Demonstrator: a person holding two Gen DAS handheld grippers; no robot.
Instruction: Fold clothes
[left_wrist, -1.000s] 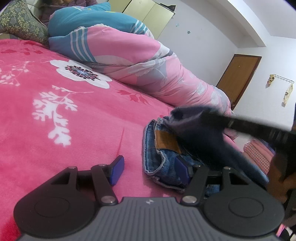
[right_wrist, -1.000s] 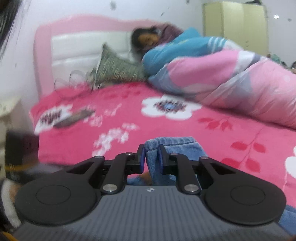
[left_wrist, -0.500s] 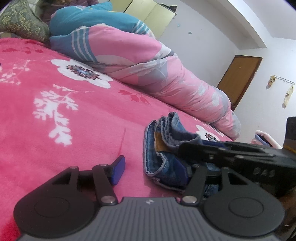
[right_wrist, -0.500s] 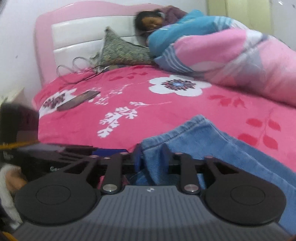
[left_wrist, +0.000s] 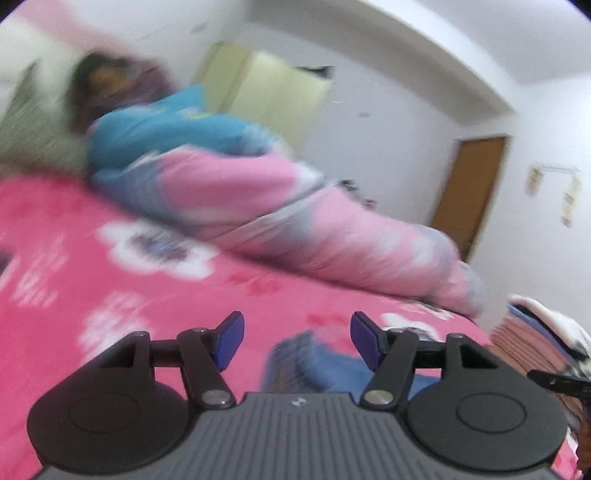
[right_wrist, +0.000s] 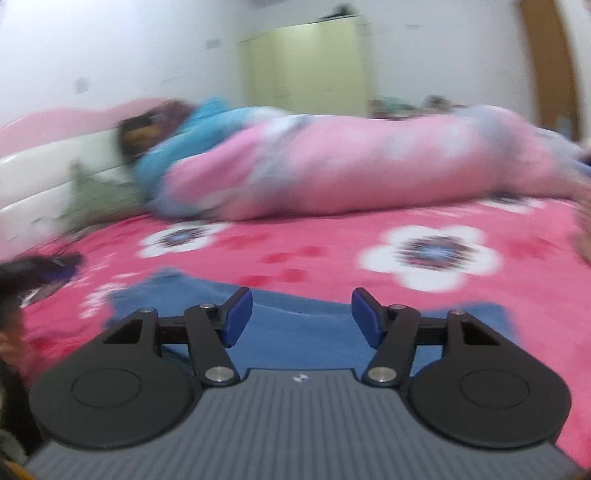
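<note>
The jeans lie flat on the pink floral bedspread, just ahead of and below your right gripper, whose blue pads stand wide apart with nothing between them. Your left gripper is likewise spread wide and empty, with a bunched edge of the jeans showing between its fingers. Beyond, a person lies under a pink and blue quilt. Both views are blurred.
</note>
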